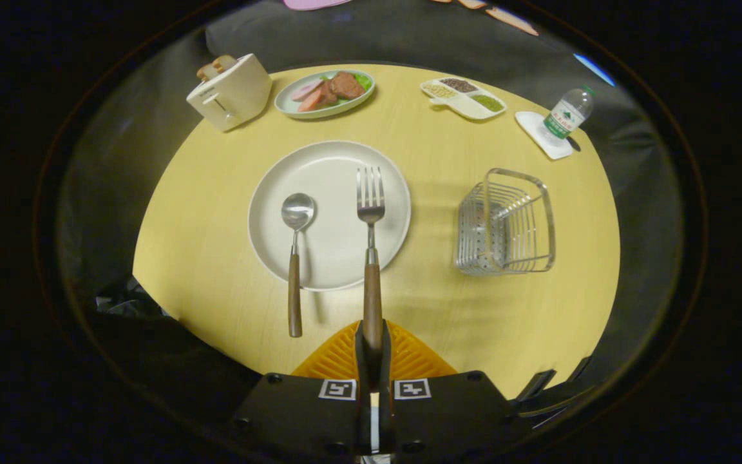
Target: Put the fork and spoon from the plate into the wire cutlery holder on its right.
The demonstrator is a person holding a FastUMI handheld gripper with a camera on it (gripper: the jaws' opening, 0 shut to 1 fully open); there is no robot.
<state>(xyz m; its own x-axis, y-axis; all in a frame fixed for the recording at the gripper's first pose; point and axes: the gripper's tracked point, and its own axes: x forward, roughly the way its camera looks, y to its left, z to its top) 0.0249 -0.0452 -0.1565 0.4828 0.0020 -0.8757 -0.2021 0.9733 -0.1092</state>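
My gripper [372, 341] is shut on the wooden handle of the fork [370, 212], whose tines reach out over the round white plate [332, 167] ahead. To the fork's left lies the spoon [295, 251], its bowl on the plate and its wooden handle hanging past the near rim onto the yellow table. The wire cutlery holder [505, 222] stands on the table to the right of the plate, holding nothing that I can see.
Beyond the plate stand a white toaster [230, 91], a plate of food [324, 91], a divided snack tray [462, 96] and a water bottle [567, 113] on a white coaster. The round table's edge curves close on both sides.
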